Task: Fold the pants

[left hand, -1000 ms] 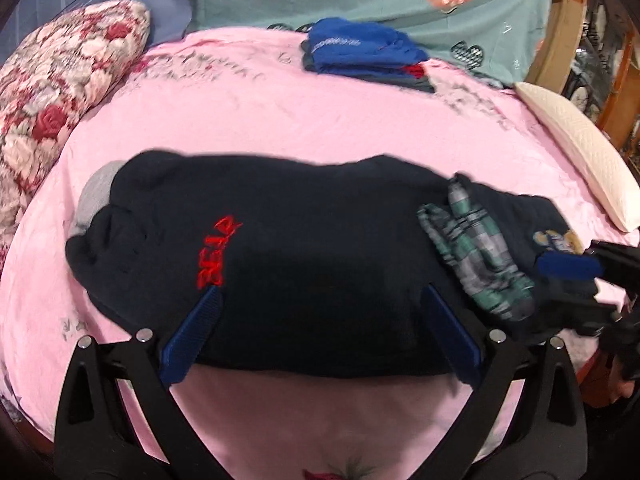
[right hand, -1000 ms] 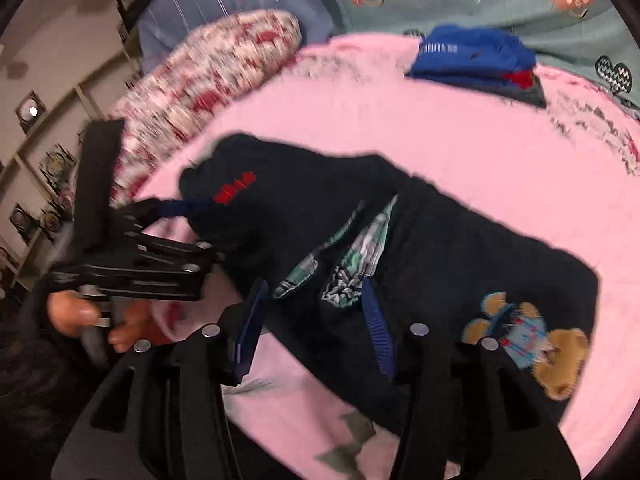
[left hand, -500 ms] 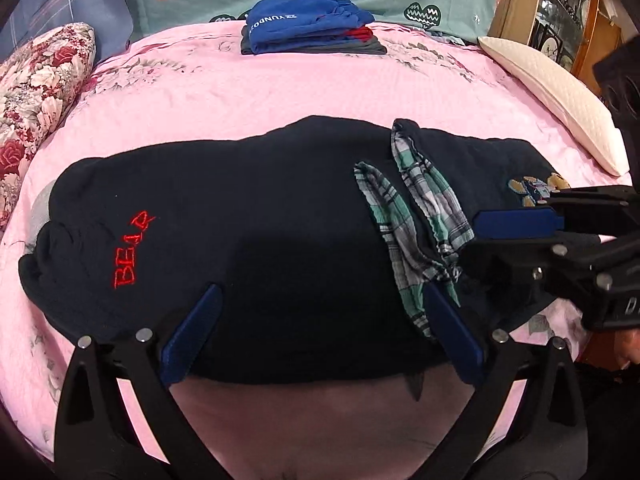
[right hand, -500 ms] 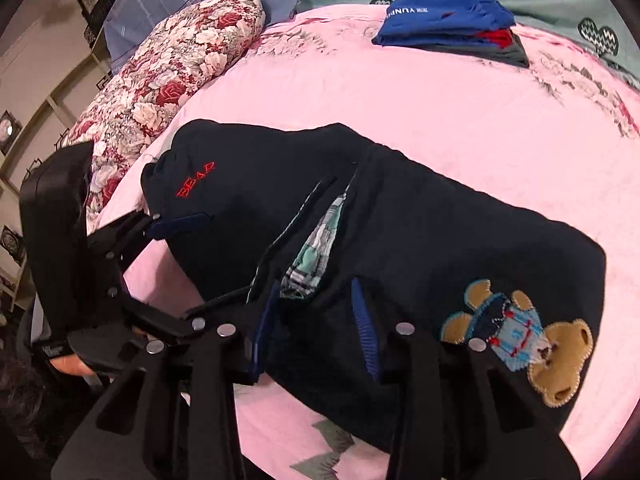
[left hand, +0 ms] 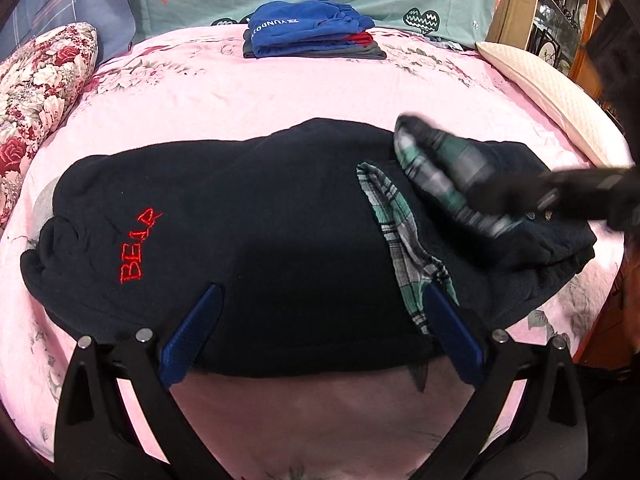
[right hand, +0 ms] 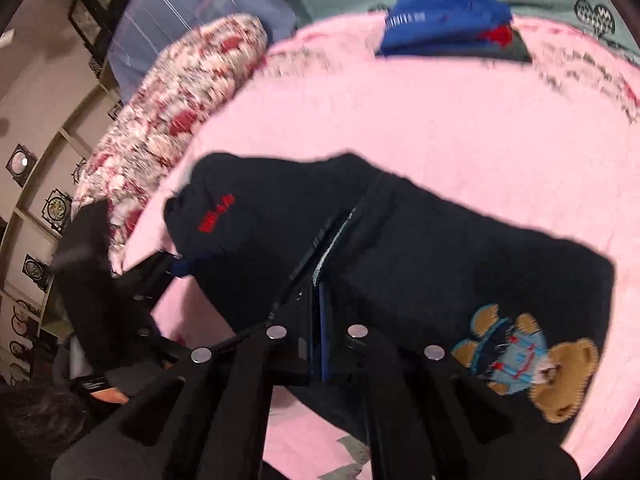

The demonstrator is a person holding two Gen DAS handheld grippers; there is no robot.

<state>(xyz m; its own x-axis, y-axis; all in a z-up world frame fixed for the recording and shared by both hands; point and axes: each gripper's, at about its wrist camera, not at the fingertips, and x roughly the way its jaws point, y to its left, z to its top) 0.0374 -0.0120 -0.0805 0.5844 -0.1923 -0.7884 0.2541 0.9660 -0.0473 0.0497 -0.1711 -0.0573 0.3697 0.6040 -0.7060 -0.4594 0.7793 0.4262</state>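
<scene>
Dark navy pants [left hand: 272, 232] with red "BEAR" lettering lie across the pink bed; green plaid lining [left hand: 400, 240] shows at the waistband. A bear patch [right hand: 528, 364] shows in the right wrist view. My left gripper [left hand: 320, 304] is open, its blue fingers [left hand: 192, 340] over the pants' near edge. My right gripper [right hand: 320, 292] is shut on the pants' waistband edge [right hand: 336, 240] and lifts it; it shows blurred in the left wrist view [left hand: 540, 196].
A stack of folded blue and grey clothes [left hand: 312, 28] sits at the far side of the pink bed [left hand: 240, 92]. A floral pillow [left hand: 40, 88] lies at the left, a white pillow [left hand: 552, 92] at the right. Wooden furniture stands beyond the right edge.
My right gripper has closed on the waistband edge and lifted it, folding the plaid lining up. The left gripper has stayed open over the near edge.
</scene>
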